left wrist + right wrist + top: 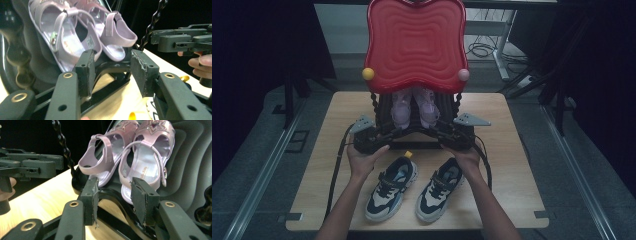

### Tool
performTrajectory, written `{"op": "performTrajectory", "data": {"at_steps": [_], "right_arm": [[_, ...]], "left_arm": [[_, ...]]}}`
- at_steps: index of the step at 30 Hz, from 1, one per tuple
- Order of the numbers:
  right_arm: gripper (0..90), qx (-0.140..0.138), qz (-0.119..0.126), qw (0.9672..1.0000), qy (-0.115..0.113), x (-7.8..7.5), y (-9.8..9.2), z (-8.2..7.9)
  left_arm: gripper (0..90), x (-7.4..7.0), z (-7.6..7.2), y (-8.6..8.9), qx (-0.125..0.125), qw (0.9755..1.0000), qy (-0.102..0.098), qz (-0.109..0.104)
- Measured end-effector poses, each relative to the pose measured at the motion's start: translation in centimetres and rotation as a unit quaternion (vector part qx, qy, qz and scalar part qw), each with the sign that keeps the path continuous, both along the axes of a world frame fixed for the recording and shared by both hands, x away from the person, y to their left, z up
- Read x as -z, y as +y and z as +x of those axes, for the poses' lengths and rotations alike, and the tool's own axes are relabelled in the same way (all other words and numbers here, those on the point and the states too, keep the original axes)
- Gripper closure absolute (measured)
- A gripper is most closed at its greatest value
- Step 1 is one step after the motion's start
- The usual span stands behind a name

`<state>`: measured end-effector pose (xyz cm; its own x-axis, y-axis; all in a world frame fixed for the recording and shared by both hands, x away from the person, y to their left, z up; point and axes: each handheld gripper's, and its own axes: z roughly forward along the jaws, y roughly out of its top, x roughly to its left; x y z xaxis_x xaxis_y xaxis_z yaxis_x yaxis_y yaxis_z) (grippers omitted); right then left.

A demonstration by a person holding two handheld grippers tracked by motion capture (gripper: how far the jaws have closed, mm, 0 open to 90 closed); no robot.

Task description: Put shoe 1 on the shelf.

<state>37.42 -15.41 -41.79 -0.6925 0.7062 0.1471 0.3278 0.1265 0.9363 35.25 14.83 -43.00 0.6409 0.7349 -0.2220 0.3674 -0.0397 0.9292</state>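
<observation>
Two lilac sandals (414,106) are leaning on a black rack (412,131) under a red tray-like top (415,40). The left gripper (111,72) and right gripper (117,197) are hovering before them — jaws apart, empty. Sneakers (414,186) are lying on the table (507,150).

Legible text, labels, brands, numbers, signs: none. The insole of the left lilac sandal (65,41) carries a small printed patch (too blurred to read). The insole of the right lilac sandal (147,167) bears a faint gold mark, likewise unreadable. The two sneakers (392,187) show no readable lettering in the high view.
</observation>
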Motion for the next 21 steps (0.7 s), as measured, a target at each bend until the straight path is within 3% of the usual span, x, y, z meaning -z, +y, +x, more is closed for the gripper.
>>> {"op": "performTrajectory", "data": {"at_steps": [11,21], "right_arm": [[57.9,-0.009,-0.012,0.9999,0.005,0.6,-1.5,-1.5],[57.8,-0.016,-0.018,0.9996,0.011,1.3,-3.0,-3.1]], "left_arm": [[54.8,1.1,-1.7,1.1,0.001,0.9997,0.025,0.004],[54.8,1.8,-3.4,2.4,0.0,0.9993,0.035,0.008]]}}
